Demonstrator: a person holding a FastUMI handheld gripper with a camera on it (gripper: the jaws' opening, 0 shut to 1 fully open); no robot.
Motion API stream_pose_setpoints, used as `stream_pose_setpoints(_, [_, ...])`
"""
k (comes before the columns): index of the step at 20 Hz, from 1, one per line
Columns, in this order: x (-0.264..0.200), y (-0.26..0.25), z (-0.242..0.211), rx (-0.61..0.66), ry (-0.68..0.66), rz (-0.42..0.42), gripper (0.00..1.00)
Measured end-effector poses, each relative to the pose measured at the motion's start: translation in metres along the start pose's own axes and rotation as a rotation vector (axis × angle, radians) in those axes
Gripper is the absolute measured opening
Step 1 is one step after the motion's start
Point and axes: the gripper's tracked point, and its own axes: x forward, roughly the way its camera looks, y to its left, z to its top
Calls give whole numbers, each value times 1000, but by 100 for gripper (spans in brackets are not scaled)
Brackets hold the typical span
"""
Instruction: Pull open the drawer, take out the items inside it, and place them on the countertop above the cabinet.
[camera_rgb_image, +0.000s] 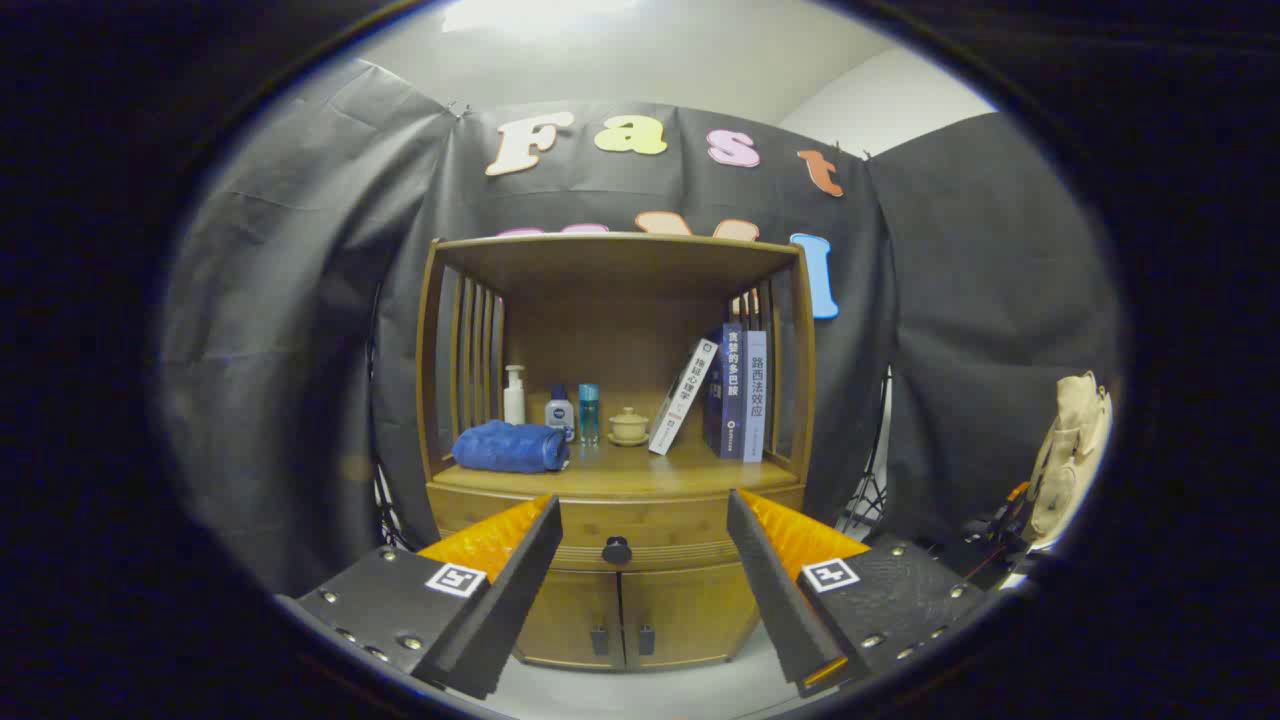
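i am holding my gripper (642, 560) out in front of the wooden cabinet (615, 450), its two fingers spread wide apart and gripping nothing. the drawer (640, 528) is sitting shut under the open shelf, and its dark round knob (617, 550) is showing in the gap between my fingers, beyond their tips and a little nearer my left finger than my right. i am judging that i am on the first step of the task: lining up on the knob before pulling. nothing has come out of the drawer yet, and i cannot see what it is holding while it is closed.

the desk (690, 478) above the drawer is already carrying things: a rolled blue towel (510, 446) on the left, a white pump bottle (514, 395), a small white bottle (559, 411) and a teal bottle (589, 412) behind it, a small lidded cup (629, 425) in the middle, and books (735, 390) standing and leaning on the right. bare wood is showing along the front edge, so i am thinking that is where the items will go.

next i am needing to move forward, shift slightly to centre the knob, close both fingers on it and pull straight back. the knob is looking small and round, so i am expecting it could slip if i close off-centre.
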Motion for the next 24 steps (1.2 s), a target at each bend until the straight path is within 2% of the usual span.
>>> stream_pose_setpoints(13, [10,0,-19,8,32,14,99])
stream_pose_setpoints(24, [38,-11,-36,11,31,5,99])
